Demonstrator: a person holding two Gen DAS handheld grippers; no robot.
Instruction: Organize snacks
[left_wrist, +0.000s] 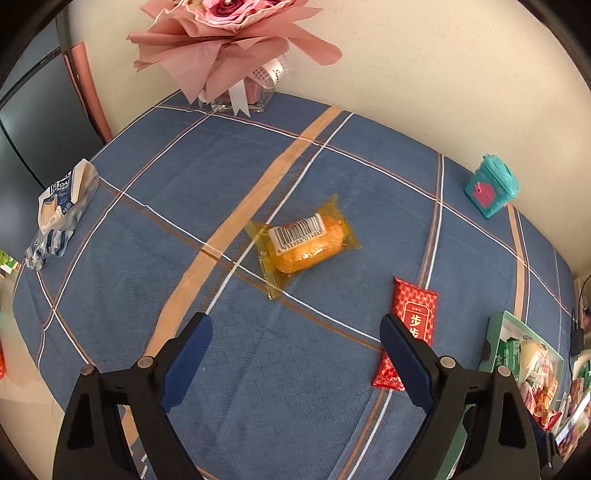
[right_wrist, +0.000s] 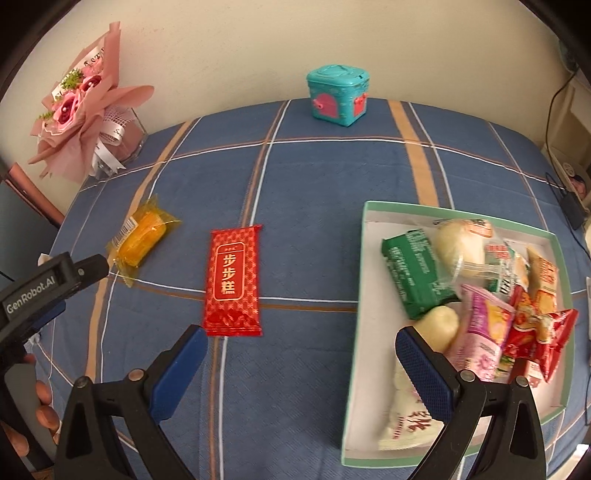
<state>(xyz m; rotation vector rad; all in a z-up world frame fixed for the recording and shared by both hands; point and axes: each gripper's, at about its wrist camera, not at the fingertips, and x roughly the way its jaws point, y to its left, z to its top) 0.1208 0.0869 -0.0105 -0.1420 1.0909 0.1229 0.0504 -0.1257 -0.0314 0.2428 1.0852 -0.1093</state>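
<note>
An orange cake in clear yellow wrap (left_wrist: 308, 242) (right_wrist: 142, 240) lies mid-table, barcode up. A red snack packet (left_wrist: 408, 332) (right_wrist: 233, 281) lies to its right. My left gripper (left_wrist: 297, 328) hangs open above the cloth, just short of the cake, its right finger over the red packet's edge. My right gripper (right_wrist: 301, 341) is open too, with nothing between its blue pads; the red packet sits just beyond its left finger. A white box with a green rim (right_wrist: 364, 258) (left_wrist: 493, 332) holds several wrapped snacks on the right. The left gripper's black body shows at the right wrist view's left edge, a hand on its grip.
A blue plaid cloth (left_wrist: 295, 387) (right_wrist: 314, 184) covers the table. A pink bouquet in a glass vase (left_wrist: 225, 48) (right_wrist: 85, 122) and a teal toy box (left_wrist: 493, 188) (right_wrist: 338, 94) stand by the wall. A blue-and-white bread bag (left_wrist: 61, 210) lies at the left edge.
</note>
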